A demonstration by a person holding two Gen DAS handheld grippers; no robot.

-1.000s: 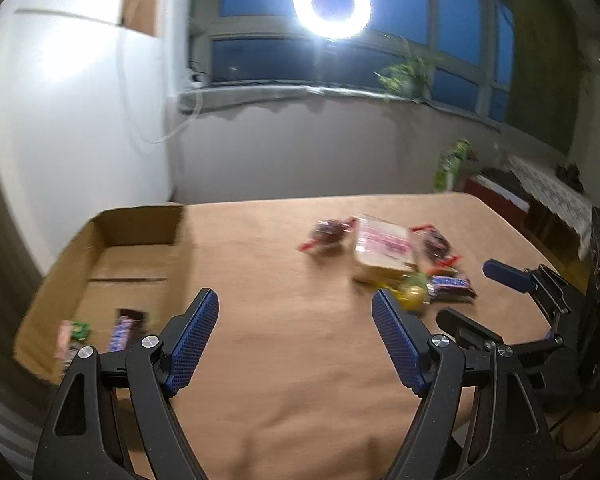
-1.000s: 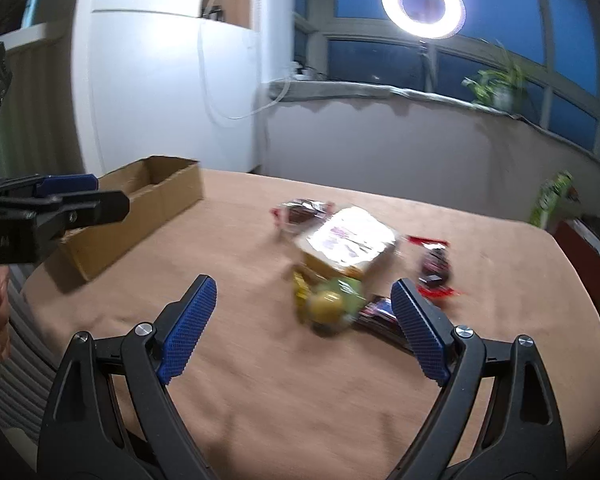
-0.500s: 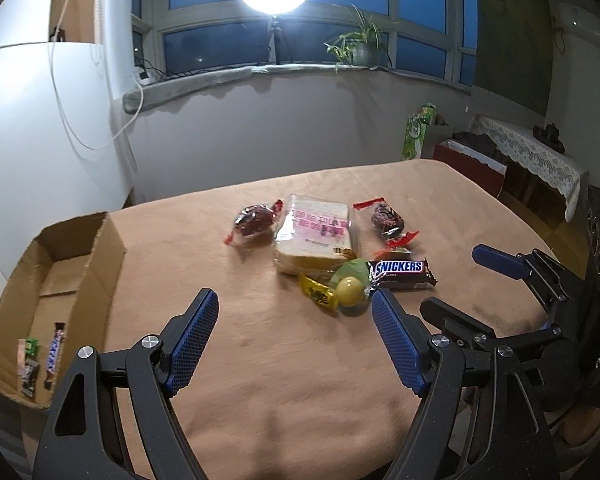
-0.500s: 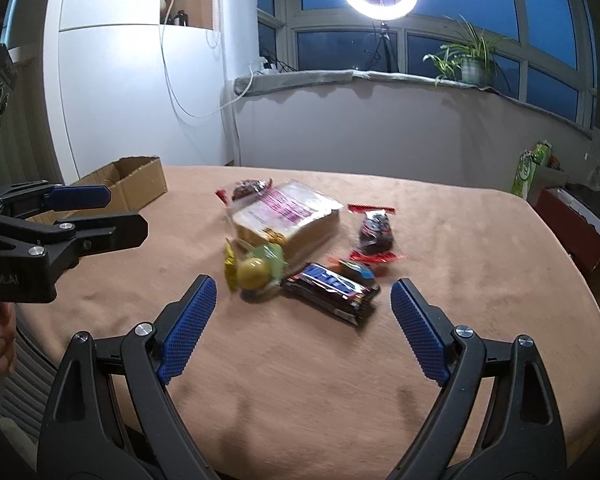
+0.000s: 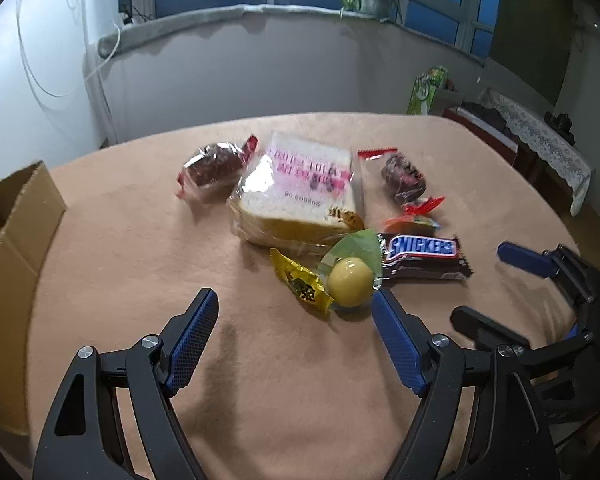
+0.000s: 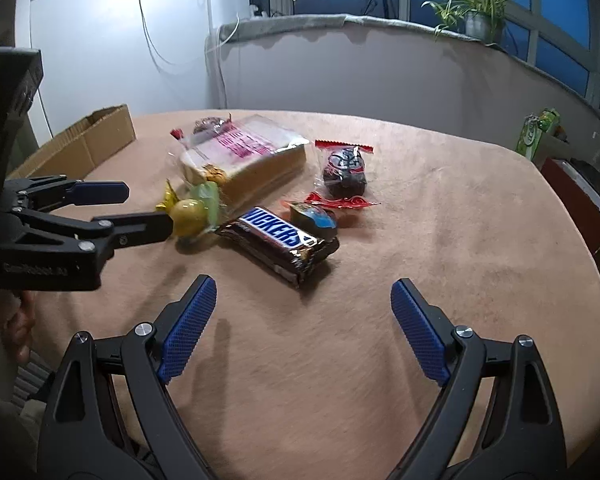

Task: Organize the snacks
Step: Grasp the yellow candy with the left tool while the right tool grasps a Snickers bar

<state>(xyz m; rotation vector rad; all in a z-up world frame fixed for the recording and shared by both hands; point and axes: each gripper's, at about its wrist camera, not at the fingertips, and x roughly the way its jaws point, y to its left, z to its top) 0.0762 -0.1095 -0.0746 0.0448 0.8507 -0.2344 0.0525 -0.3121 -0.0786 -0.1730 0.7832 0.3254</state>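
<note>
Presently both hand-held grippers, left (image 5: pixel 294 330) and right (image 6: pixel 304 314), hang released and empty above the bench (image 6: pixel 460 240), near the Snickers bar (image 6: pixel 278 244).

Snacks clustered mid-bench: bagged bread (image 5: pixel 300 196) flat, Snickers bar (image 5: pixel 422 256) just beside yellow ball candy (image 5: pixel 350 282), cardboard box (image 5: pixel 8 240) at left edge.
</note>
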